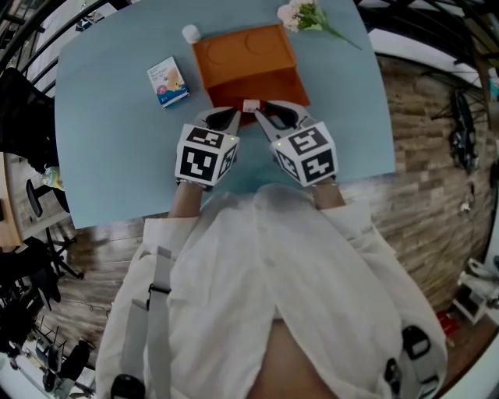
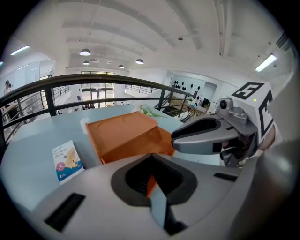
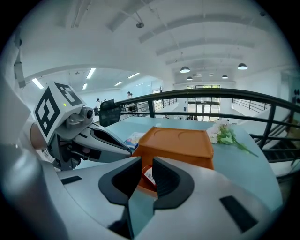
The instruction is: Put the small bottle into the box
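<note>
**Bottle gripped at the mouth of the box**

Our right gripper has its jaws clamped on the small red bottle, a white-labelled vial that stands between the dark pads just in front of the near side of the orange box. The box looks like cardboard and has two round dimples in its top.

Our left gripper sits just beside the right one. Its jaws are drawn almost together on a thin orange edge, which we take to be the box's front flap (only a sliver of it shows between the pads).

Beyond them, the box rests on the pale blue table. A blue-and-white carton lies to its left and a flower sprig lies beyond its far right corner.

The bottle is not yet inside. We judge these to be the risks:

- The grip sits low on a small, smooth vial, so the bottle could twist or slip out when tilted.
- If the flap slips from the left jaws, the opening could close.
- The two grippers are very close and could knock together.
- A hard push could shove the light box across the table.
</note>
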A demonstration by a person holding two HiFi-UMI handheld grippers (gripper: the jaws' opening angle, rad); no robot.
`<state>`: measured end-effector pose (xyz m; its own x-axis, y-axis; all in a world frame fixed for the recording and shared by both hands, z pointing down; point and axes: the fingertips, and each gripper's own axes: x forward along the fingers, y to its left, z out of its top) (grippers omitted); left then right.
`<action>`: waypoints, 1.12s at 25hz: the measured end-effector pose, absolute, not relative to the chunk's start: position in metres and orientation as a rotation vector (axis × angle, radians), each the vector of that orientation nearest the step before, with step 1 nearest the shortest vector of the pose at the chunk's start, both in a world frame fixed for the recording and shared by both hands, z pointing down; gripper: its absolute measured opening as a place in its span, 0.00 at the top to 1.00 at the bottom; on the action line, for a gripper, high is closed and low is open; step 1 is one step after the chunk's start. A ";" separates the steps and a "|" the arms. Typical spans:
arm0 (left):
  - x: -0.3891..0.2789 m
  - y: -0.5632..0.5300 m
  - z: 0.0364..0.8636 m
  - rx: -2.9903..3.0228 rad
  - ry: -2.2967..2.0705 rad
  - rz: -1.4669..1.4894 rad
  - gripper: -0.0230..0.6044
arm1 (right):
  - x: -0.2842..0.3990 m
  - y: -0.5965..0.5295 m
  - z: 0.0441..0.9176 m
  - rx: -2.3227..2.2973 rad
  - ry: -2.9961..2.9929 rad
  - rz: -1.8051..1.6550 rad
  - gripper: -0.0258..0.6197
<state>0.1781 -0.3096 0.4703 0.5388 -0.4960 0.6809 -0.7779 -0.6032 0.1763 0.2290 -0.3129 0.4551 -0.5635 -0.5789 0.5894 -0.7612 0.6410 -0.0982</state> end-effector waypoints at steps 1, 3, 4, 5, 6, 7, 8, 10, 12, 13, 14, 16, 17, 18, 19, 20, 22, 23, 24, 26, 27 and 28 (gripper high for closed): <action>0.179 -0.309 0.471 2.316 -1.030 0.815 0.96 | 0.229 -0.312 0.455 1.050 -2.347 0.473 0.86; 0.180 -0.306 0.471 2.317 -1.024 0.813 0.96 | 0.229 -0.310 0.455 1.057 -2.348 0.478 0.88; 0.181 -0.305 0.472 2.316 -1.022 0.812 0.96 | 0.229 -0.309 0.456 1.059 -2.349 0.479 0.89; 0.181 -0.303 0.473 2.315 -1.020 0.810 0.96 | 0.229 -0.308 0.457 1.061 -2.351 0.480 0.90; 0.180 -0.302 0.474 2.311 -1.019 0.809 0.96 | 0.229 -0.307 0.457 1.063 -2.353 0.482 0.91; 0.180 -0.301 0.476 2.307 -1.016 0.809 0.96 | 0.229 -0.306 0.458 1.066 -2.355 0.487 0.91; 0.179 -0.299 0.477 2.303 -1.014 0.811 0.96 | 0.229 -0.305 0.459 1.067 -2.355 0.495 0.92; 0.179 -0.297 0.479 2.297 -1.009 0.818 0.96 | 0.230 -0.302 0.462 1.065 -2.340 0.519 0.94; 0.180 -0.294 0.480 2.295 -1.004 0.820 0.96 | 0.231 -0.298 0.466 1.059 -2.319 0.534 0.95; 0.180 -0.293 0.481 2.295 -1.001 0.820 0.96 | 0.232 -0.296 0.466 1.057 -2.315 0.532 0.95; 0.182 -0.292 0.481 2.295 -0.997 0.821 0.96 | 0.233 -0.295 0.466 1.054 -2.312 0.529 0.95; 0.184 -0.291 0.481 2.296 -0.985 0.823 0.96 | 0.234 -0.294 0.467 1.048 -2.307 0.531 0.95; 0.186 -0.290 0.482 2.296 -0.978 0.824 0.96 | 0.234 -0.293 0.468 1.045 -2.305 0.536 0.95; 0.187 -0.289 0.483 2.296 -0.970 0.826 0.96 | 0.234 -0.293 0.470 1.042 -2.302 0.541 0.95; 0.188 -0.288 0.484 2.296 -0.962 0.831 0.96 | 0.234 -0.293 0.472 1.040 -2.298 0.544 0.95; 0.189 -0.287 0.486 2.296 -0.955 0.838 0.96 | 0.234 -0.292 0.473 1.039 -2.295 0.547 0.96; 0.189 -0.285 0.489 2.291 -0.940 0.858 0.96 | 0.235 -0.291 0.474 1.037 -2.292 0.553 0.95; 0.189 -0.284 0.491 2.287 -0.933 0.869 0.96 | 0.236 -0.291 0.474 1.036 -2.289 0.558 0.96; 0.188 -0.284 0.491 2.283 -0.928 0.878 0.96 | 0.236 -0.291 0.474 1.035 -2.287 0.563 0.96; 0.186 -0.285 0.490 2.275 -0.930 0.887 0.96 | 0.236 -0.291 0.476 1.034 -2.283 0.572 0.96; 0.186 -0.286 0.490 2.271 -0.934 0.886 0.96 | 0.236 -0.291 0.477 1.033 -2.282 0.578 0.96; 0.185 -0.286 0.490 2.267 -0.938 0.885 0.96 | 0.236 -0.291 0.477 1.032 -2.283 0.588 0.96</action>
